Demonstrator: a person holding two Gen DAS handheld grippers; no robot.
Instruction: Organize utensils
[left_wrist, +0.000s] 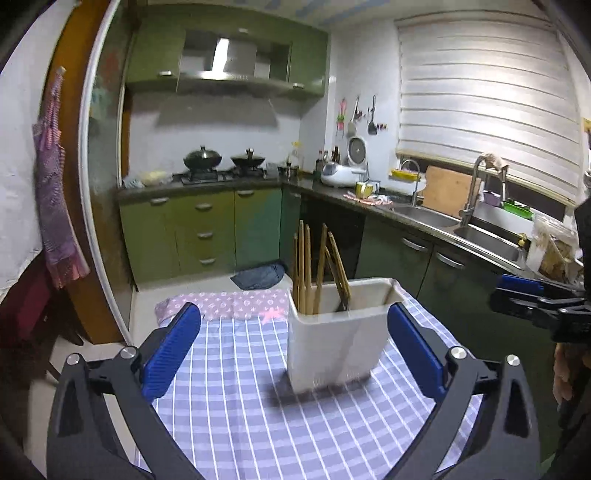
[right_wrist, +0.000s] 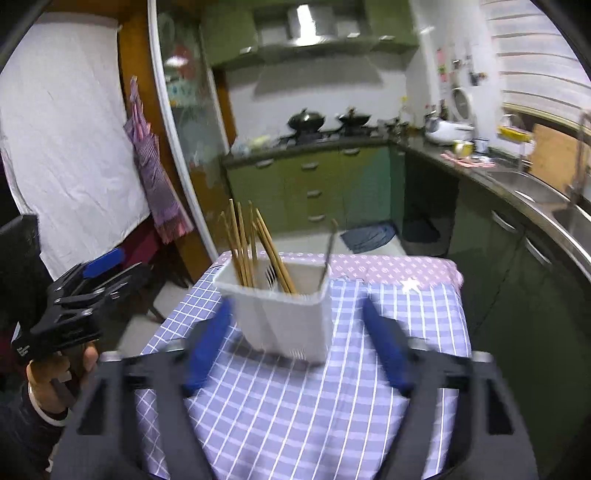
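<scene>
A white plastic utensil holder (left_wrist: 334, 339) stands on the checked tablecloth (left_wrist: 240, 406). Several wooden chopsticks (left_wrist: 306, 273) stand in its left side, and a dark-handled utensil (left_wrist: 341, 291) leans in the middle. My left gripper (left_wrist: 293, 350) is open and empty, with the holder just ahead between its blue pads. In the right wrist view the holder (right_wrist: 284, 317) sits ahead of my right gripper (right_wrist: 297, 339), which is open and empty. The chopsticks (right_wrist: 247, 251) and a thin metal utensil (right_wrist: 328, 254) stick up from it.
The small table (right_wrist: 424, 369) ends close behind the holder, with the floor and a dark mat (left_wrist: 258, 277) beyond. Green cabinets, a stove (left_wrist: 221, 173) and a sink counter (left_wrist: 480, 232) line the back and right. An apron (left_wrist: 55, 206) hangs at the left.
</scene>
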